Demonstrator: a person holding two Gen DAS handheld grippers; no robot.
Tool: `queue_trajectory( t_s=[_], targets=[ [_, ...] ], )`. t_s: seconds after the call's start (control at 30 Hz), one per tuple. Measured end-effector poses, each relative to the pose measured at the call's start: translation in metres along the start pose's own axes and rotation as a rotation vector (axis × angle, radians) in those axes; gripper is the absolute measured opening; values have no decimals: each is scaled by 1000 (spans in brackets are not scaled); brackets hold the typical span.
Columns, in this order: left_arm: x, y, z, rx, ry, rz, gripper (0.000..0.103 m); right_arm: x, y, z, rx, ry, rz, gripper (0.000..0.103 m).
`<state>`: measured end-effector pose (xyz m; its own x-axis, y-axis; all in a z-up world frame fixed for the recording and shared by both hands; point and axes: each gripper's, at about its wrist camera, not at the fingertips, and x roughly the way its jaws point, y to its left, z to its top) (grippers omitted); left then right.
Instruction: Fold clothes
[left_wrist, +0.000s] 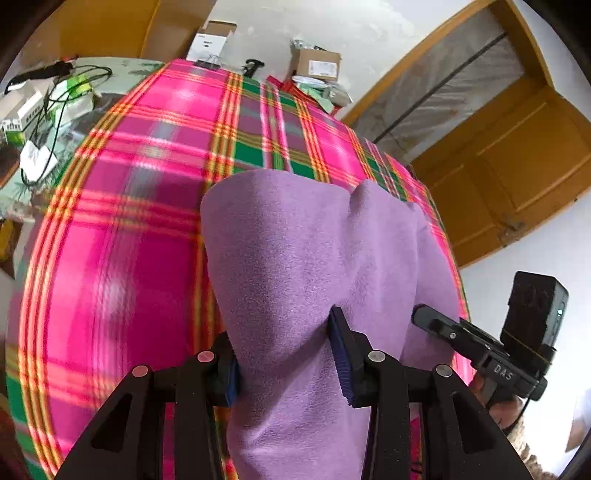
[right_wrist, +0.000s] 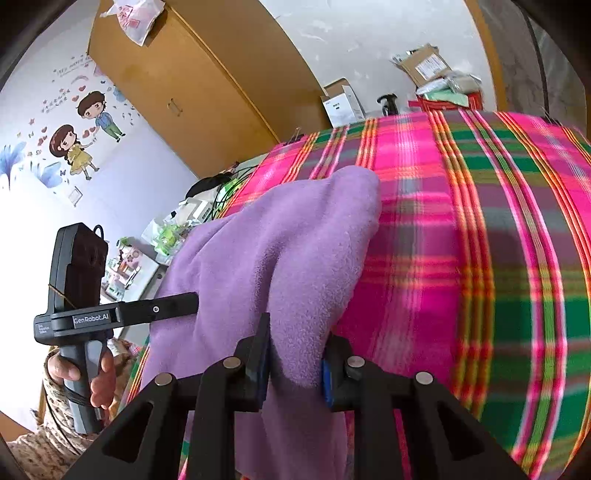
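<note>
A purple fleece garment (left_wrist: 295, 251) is held up over a table covered with a pink and green plaid cloth (left_wrist: 147, 206). My left gripper (left_wrist: 286, 363) is shut on a bunched edge of it. My right gripper (right_wrist: 295, 363) is shut on another bunched edge of the same garment (right_wrist: 280, 251). The right gripper also shows at the right of the left wrist view (left_wrist: 419, 316), its tip touching the fleece. The left gripper shows at the left of the right wrist view (right_wrist: 194, 301), its tip hidden in the fleece. The far end of the garment rests on the plaid cloth.
Cardboard boxes (left_wrist: 317, 64) and a white box (left_wrist: 208, 42) stand at the table's far edge. Cables and small packages (left_wrist: 44, 110) lie on a side table to the left. A wooden door (left_wrist: 517, 173) is at the right, a wooden wardrobe (right_wrist: 192, 85) behind.
</note>
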<state>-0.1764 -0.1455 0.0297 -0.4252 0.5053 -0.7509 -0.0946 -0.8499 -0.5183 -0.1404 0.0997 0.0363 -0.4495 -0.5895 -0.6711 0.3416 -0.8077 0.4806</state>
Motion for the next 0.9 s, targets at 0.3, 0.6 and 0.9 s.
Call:
queue_trajectory(
  t_s=[0.3, 0.6, 0.9],
  targets=[
    [15, 18, 41, 1, -29, 35, 42, 40, 2, 28, -36, -39, -43, 22],
    [26, 36, 52, -24, -8, 20, 44, 68, -20, 33, 4, -18, -61, 25],
    [15, 34, 31, -38, -23, 55, 50, 64, -16, 23, -48, -13, -128, 33]
  ],
)
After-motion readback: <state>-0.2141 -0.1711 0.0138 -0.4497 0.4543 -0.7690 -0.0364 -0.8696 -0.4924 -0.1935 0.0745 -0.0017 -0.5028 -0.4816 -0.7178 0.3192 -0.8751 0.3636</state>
